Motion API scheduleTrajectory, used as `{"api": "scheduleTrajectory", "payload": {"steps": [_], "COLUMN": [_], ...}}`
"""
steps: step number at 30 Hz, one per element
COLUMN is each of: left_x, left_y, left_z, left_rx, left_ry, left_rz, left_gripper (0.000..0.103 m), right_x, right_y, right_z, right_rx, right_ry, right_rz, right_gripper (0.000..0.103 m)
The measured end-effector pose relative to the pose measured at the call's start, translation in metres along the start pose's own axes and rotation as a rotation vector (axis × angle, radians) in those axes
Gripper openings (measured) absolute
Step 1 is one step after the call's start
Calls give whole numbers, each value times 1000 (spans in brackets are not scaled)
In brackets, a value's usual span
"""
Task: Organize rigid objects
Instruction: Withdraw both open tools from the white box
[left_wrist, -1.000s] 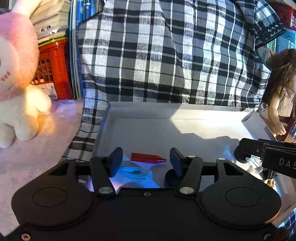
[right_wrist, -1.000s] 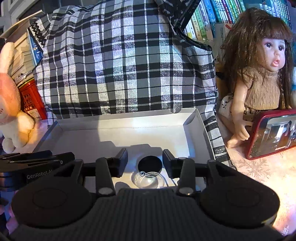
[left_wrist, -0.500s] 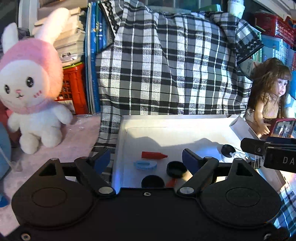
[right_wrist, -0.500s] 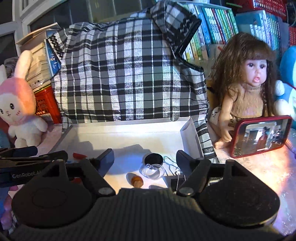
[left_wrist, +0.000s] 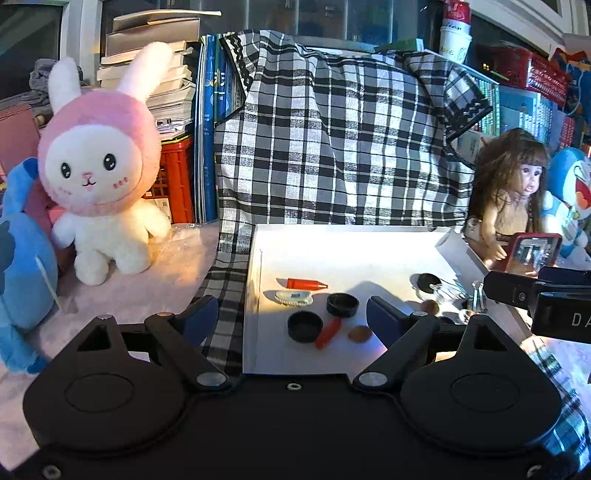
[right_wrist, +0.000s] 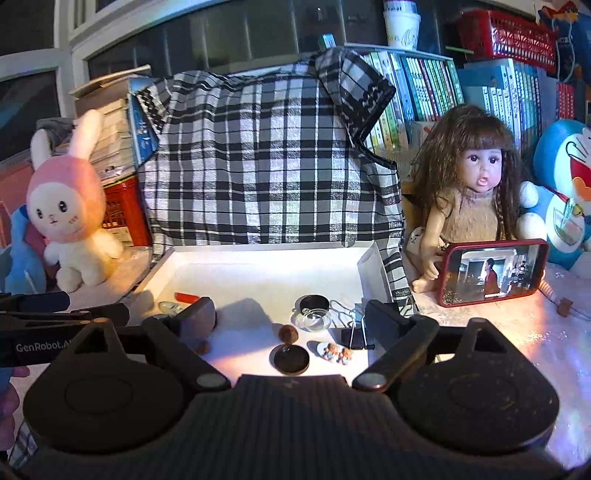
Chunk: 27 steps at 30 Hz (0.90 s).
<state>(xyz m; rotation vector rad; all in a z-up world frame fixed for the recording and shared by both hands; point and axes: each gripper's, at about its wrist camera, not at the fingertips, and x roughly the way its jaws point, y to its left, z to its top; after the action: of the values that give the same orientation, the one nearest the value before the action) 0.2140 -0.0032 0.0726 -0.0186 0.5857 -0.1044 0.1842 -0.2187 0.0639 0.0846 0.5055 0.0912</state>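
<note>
A white shallow box (left_wrist: 354, 247) (right_wrist: 258, 266) holds small rigid items. In the left wrist view lie a red cap (left_wrist: 306, 284), a white-blue oval piece (left_wrist: 293, 297), two black lids (left_wrist: 342, 304) (left_wrist: 305, 326), a red stick (left_wrist: 328, 333) and a brown nut (left_wrist: 360, 333). The right wrist view shows a clear glass jar (right_wrist: 313, 319), a black lid (right_wrist: 291, 359), a brown nut (right_wrist: 288, 333), a binder clip (right_wrist: 356, 334) and a bear charm (right_wrist: 335, 351). My left gripper (left_wrist: 287, 320) and right gripper (right_wrist: 291, 320) are both open, empty, above the box's near edge.
A plaid cloth (left_wrist: 332, 147) drapes behind and under the box. A pink rabbit plush (left_wrist: 103, 177) stands left. A doll (right_wrist: 472, 192) and a red phone (right_wrist: 493, 272) stand right, with a blue plush (right_wrist: 565, 192) beyond. Books and red baskets fill the back.
Both grippers have opened wide and pulled back and up from the box. The oval piece and the glass jar that sat between the fingers now lie free in the box.
</note>
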Motion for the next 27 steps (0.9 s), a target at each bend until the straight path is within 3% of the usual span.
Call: {"api": "scheduleTrajectory", "payload": {"steps": [12, 27], "left_x": [-37, -39], "left_y": [2, -2], "left_z": [-37, -80], "left_rx": [-5, 10], "left_ry": [-11, 26], "left_rz": [-2, 11], "left_gripper": [89, 89], "right_x": [-37, -43], "right_y": [1, 6], "right_z": [-28, -74], "right_rx": [-10, -51], "right_ry": [-18, 17], "right_rz": [4, -27], "right_gripper": [101, 103]}}
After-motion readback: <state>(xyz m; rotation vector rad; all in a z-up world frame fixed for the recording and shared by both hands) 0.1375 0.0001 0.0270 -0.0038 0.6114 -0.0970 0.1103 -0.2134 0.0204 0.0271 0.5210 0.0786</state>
